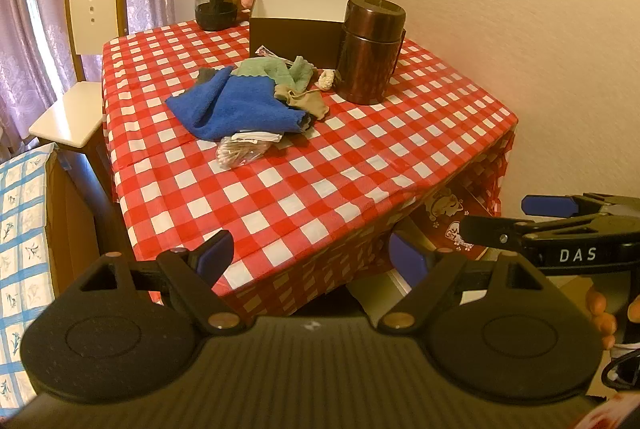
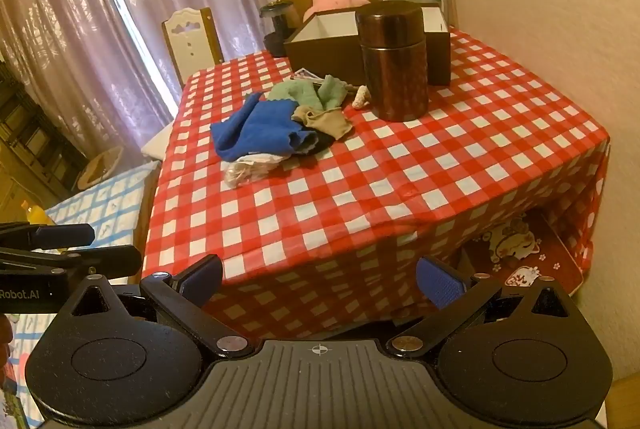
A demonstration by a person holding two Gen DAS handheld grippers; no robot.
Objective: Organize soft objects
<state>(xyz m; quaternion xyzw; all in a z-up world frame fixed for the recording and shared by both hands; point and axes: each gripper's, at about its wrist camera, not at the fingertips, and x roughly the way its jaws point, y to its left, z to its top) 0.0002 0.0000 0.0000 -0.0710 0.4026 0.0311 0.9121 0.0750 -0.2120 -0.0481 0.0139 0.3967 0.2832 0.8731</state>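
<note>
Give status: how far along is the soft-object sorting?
Done: nothing visibly; the open brown cardboard box shows only bare white walls. In hand: nothing; left gripper and right gripper are open, short of the table. Left: the blue fleece cloth, green cloth and tan fabric piece lie heaped.

Cloth pile (image 1: 248, 101) before box (image 1: 296, 37)

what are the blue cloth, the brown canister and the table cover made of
Blue cloth: looks like soft terry or microfibre, matte, fuzzy, crumpled in folds.
Brown canister: probably metal with a glossy coppery finish, showing sharp highlights.
Table cover: likely thin plastic or oilcloth, slight sheen, stiff creases.
</note>
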